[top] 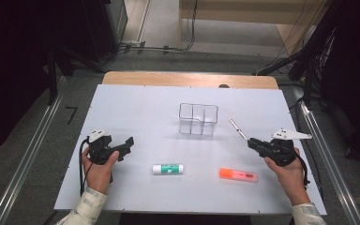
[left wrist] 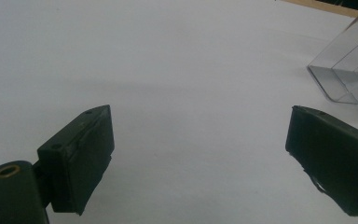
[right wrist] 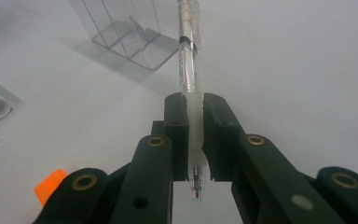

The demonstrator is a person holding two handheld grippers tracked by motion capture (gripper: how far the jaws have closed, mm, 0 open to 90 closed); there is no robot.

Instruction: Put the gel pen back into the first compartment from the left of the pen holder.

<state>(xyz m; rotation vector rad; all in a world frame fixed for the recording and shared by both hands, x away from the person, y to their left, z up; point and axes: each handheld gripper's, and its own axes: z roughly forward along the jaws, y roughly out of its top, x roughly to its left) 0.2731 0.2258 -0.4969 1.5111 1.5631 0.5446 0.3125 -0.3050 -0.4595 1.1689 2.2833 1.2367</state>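
Nearest the camera in the high view, two forearms come in from the bottom edge, each hand wrapped round a gripper. Just beyond them on the white tabletop [top: 136,101] lie a glue stick [top: 168,168] with a green label and an orange highlighter [top: 238,175], both lying flat with their long axes running left to right, near the front edge and apart from each other.

At the left, the left gripper [top: 124,146] has its fingers [left wrist: 81,156] spread wide with nothing between them, only bare tabletop ahead and a corner of the clear organiser at the far right of its own view.

At the right, the right gripper [top: 253,143] has its fingers [right wrist: 177,135] closed narrow on a clear pen [right wrist: 189,70], clamped near its rear end so that most of the barrel juts forward past the fingertips. In the high view the pen [top: 237,128] slants up and to the left, its far tip aimed toward the clear organiser [top: 198,119].

That divided organiser stands upright farther back, near the middle of the tabletop, left of and beyond the pen's tip and not touching it. The right hand is the nearer one to it. Dropping the pen in would probably call for carrying it leftward and tipping its long axis upright above an open compartment.
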